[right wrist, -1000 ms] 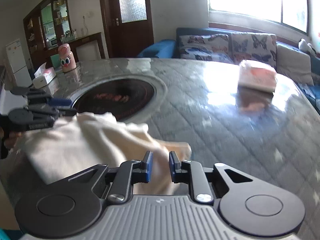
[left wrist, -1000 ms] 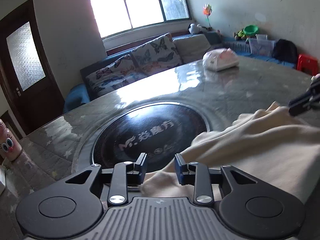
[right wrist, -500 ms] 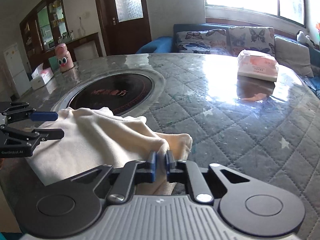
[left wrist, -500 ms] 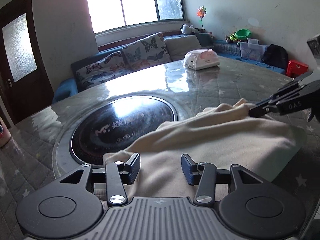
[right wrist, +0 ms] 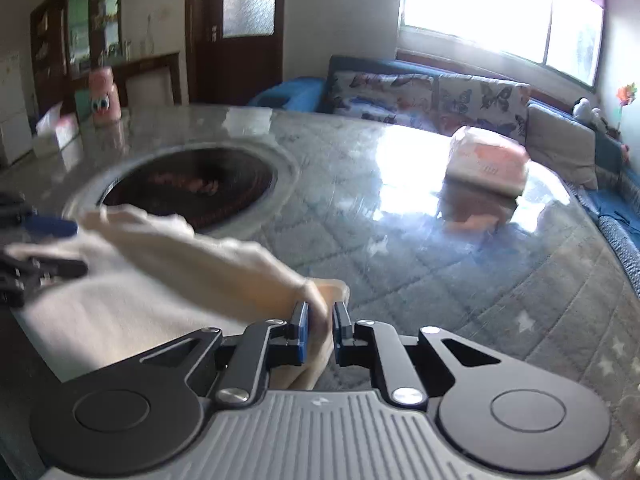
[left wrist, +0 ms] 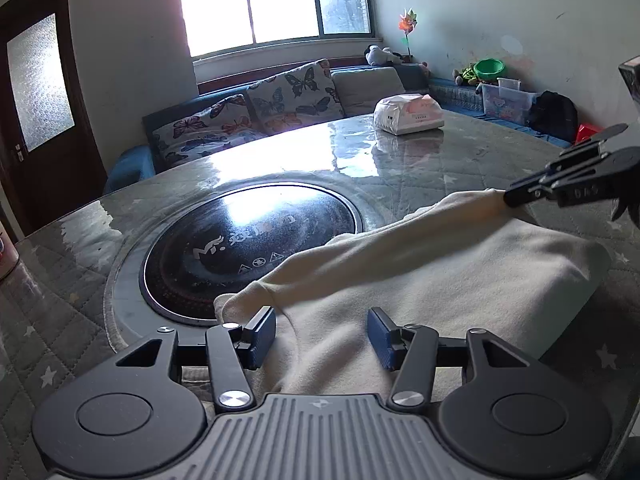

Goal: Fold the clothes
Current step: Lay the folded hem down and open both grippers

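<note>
The cream garment [left wrist: 420, 280] lies on the table [left wrist: 420, 164] directly ahead of the left hand-held gripper [left wrist: 322, 334] and extends across to the right hand-held gripper [right wrist: 320, 330]. One fold or sleeve of the garment is raised off the main body and runs as a taut band from just ahead of the left unit's left finger to the right unit's tips.

Surroundings: a round black inset cooktop [left wrist: 248, 248] sits ahead-left of the left hand-held gripper; the garment's near edge overlaps its rim. A white-and-pink plastic-wrapped package [left wrist: 408, 114] stands well ahead, near the far table edge, clear of the garment. In the right wrist view, a pink container with cartoon eyes [right wrist: 105, 96] and a tissue box [right wrist: 56, 132] stand far ahead-left, well apart from the work area.

Left hand-held gripper: fingers spread wide, positioned above the garment, gripping nothing. Right hand-held gripper: fingers nearly pressed together, pinching the end of the raised cream fabric between the pads.

Surface: grey quilted cover with star pattern under a glossy sheet reflecting window light. Room: a sofa with butterfly-print cushions [left wrist: 280, 92] beyond the table, bright window [left wrist: 272, 0] behind it, dark wooden door [left wrist: 36, 92] far left.
</note>
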